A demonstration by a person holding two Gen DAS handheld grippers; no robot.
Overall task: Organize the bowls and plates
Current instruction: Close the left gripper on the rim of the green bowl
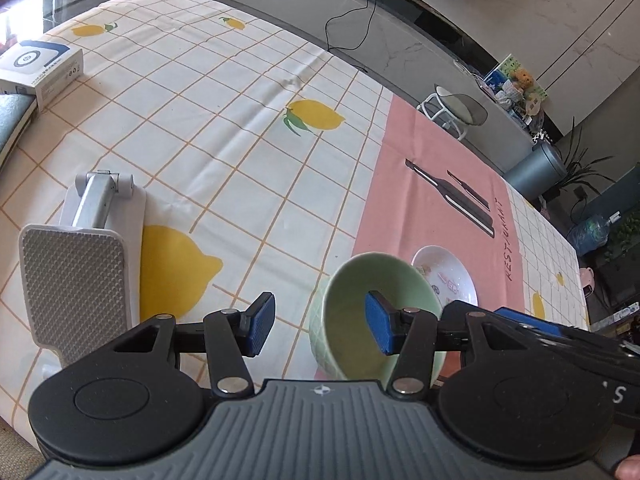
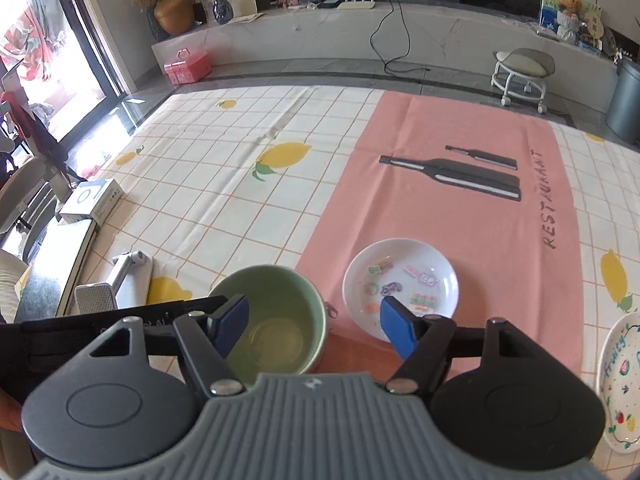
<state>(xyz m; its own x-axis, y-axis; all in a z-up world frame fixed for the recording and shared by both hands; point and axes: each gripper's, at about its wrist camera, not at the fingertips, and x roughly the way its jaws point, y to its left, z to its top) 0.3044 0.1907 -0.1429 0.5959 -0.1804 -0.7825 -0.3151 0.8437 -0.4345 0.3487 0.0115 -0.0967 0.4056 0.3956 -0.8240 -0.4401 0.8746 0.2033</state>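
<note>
A pale green bowl (image 1: 352,296) (image 2: 280,300) stands upright where the lemon cloth meets the pink mat. Just right of it lies a small white plate (image 1: 444,276) (image 2: 400,272) with coloured stickers. My left gripper (image 1: 320,324) is open and straddles the bowl's left wall, with one finger over the inside and one outside. Neither pad touches the wall. My right gripper (image 2: 314,328) is open too, its left finger over the bowl and its right finger over the plate's near rim. A second, fruit-painted plate (image 2: 620,380) sits at the right edge.
A grey-and-white folding stand (image 1: 80,260) (image 2: 104,292) lies left of the bowl. A white box (image 1: 40,72) (image 2: 92,200) and a book sit at the table's left edge. Beyond the far edge are a wheeled stool (image 2: 520,68) and a grey bin (image 2: 624,100).
</note>
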